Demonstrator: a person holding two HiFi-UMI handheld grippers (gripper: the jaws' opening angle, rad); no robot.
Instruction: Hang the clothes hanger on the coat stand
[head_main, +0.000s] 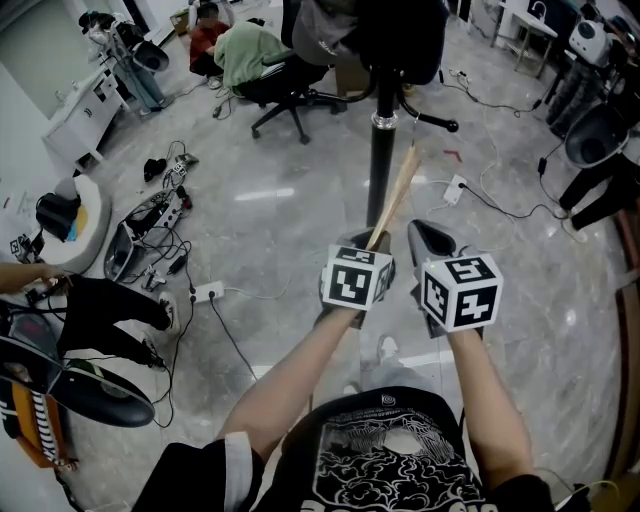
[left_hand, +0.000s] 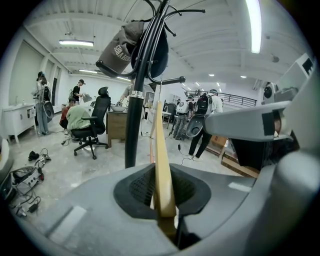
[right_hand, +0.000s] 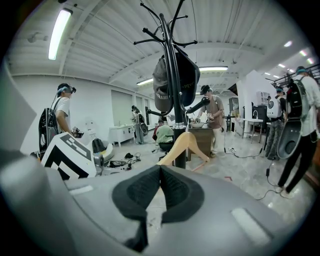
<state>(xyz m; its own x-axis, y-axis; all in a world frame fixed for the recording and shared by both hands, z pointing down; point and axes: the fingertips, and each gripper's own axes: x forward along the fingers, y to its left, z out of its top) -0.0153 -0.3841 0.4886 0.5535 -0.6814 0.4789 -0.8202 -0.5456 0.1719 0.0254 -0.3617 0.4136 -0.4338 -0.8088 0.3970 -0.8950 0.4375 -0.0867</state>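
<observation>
No legible text; white lettering on the grey cap (left_hand: 117, 50), too small and blurred.

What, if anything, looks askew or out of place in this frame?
Nothing damaged or spilled. The wooden hanger is off the coat stand, pinched by one arm's end in the left gripper and slanting toward the pole. Cables and power strips sprawl across the floor at left.

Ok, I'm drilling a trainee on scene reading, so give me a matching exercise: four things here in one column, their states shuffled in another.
1 wooden hanger
2 cap
3 right hand-held gripper
4 coat stand

A shut, empty
B upright on the floor
C clamped in the left hand-held gripper
D hung on the coat stand

Pairs: 1-C, 2-D, 3-A, 4-B.
</observation>
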